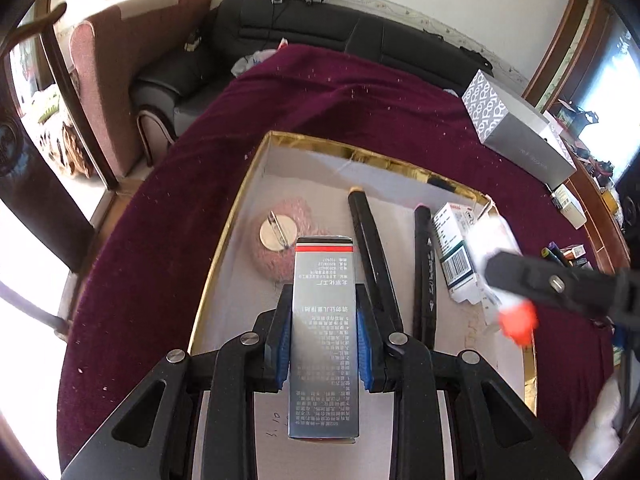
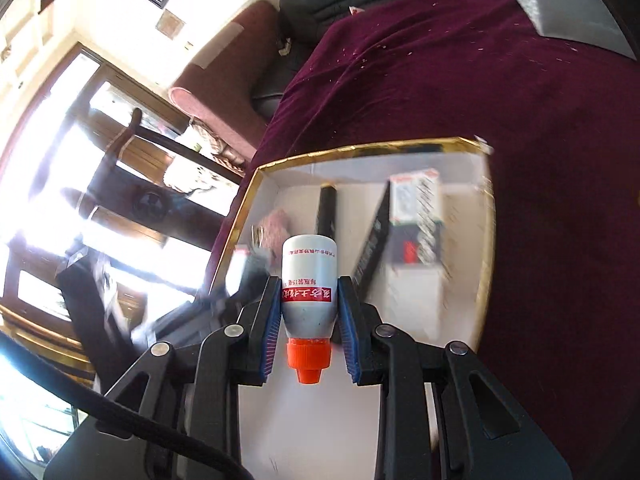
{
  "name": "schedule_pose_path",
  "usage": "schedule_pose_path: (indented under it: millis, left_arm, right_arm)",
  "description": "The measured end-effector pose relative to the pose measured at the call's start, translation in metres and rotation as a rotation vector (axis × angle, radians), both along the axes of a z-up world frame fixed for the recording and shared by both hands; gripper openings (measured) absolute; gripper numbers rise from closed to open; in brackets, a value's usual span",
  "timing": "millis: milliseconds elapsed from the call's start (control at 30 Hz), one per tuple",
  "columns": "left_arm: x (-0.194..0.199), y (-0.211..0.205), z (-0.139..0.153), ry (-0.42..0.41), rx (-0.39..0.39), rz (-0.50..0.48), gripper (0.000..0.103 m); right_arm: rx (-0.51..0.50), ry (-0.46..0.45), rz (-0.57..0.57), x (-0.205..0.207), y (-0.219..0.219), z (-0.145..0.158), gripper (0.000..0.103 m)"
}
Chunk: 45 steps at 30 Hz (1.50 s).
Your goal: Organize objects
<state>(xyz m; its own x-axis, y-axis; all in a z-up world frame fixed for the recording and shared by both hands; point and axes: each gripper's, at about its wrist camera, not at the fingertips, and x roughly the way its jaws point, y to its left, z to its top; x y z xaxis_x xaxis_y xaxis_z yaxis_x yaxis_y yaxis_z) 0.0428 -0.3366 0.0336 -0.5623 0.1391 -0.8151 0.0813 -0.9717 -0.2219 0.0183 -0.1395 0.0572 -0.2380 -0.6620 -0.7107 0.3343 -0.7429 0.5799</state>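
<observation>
- Both sets of jaws are closed on cargo: the left gripper [image 1: 323, 332] pinches a silver carton [image 1: 323, 332] by its long sides, and the right gripper [image 2: 309, 316] clamps a white bottle [image 2: 309, 280] around its body, orange cap [image 2: 308, 360] pointing back toward the camera.
- Both loads hang over a shallow gold-rimmed tray [image 1: 280, 138] that sits on a maroon cloth [image 1: 168, 220] covering the desk.
- Already lying in the tray: a pink fuzzy brooch [image 1: 280, 236] with its pin side up, two black markers [image 1: 370, 252] side by side, and a green-and-white medicine box [image 1: 454, 248] near the right wall.
- Seen from the left wrist, the right gripper crosses just above the medicine box, bottle blurred.
- A grey patterned box [image 1: 516, 132] stands well apart on the cloth beyond the tray.
- Risk, as judged: the two grippers are near each other over one tray and could collide, jarring either load loose.
- The bottle's rounded, tapering body gives the pads little flat surface, so it may slide out cap-first.
- The free floor looks narrow; setting the carton down carelessly could land it on the brooch or roll the markers.
</observation>
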Motion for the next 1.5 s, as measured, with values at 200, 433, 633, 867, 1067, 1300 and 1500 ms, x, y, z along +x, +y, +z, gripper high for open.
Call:
schedule_pose_path:
  millis: [200, 433, 633, 867, 1067, 1300, 1500]
  left_arm:
    - [-0.015, -0.001, -0.005, -0.046, -0.074, 0.006, 0.023]
    - [-0.016, -0.01, -0.003, -0.025, -0.009, 0.01, 0.024]
    - [0.0, -0.023, 0.015, 0.015, 0.047, 0.056, 0.034]
    - [0.041, 0.014, 0.078, 0.172, 0.079, -0.039, 0.057]
    - [0.036, 0.114, 0.09, 0.145, 0.151, -0.227, 0.065]
    - [0.007, 0.246, 0.039, 0.016, 0.124, -0.297, 0.065]
    - [-0.037, 0.286, -0.015, 0.017, -0.087, -0.189, 0.065]
  right_arm:
    - [0.124, -0.015, -0.019, -0.034, -0.041, -0.022, 0.025]
    - [0.214, -0.006, -0.057, -0.059, -0.056, -0.036, 0.025]
    - [0.185, 0.007, -0.115, -0.059, -0.037, -0.027, 0.032]
    - [0.154, 0.184, -0.143, -0.014, 0.035, 0.025, 0.061]
    - [0.193, 0.184, -0.315, 0.023, 0.155, 0.016, 0.066]
    - [0.182, 0.13, -0.555, 0.061, 0.289, -0.013, 0.066]
    - [0.12, 0.104, -0.644, 0.08, 0.346, -0.029, 0.066]
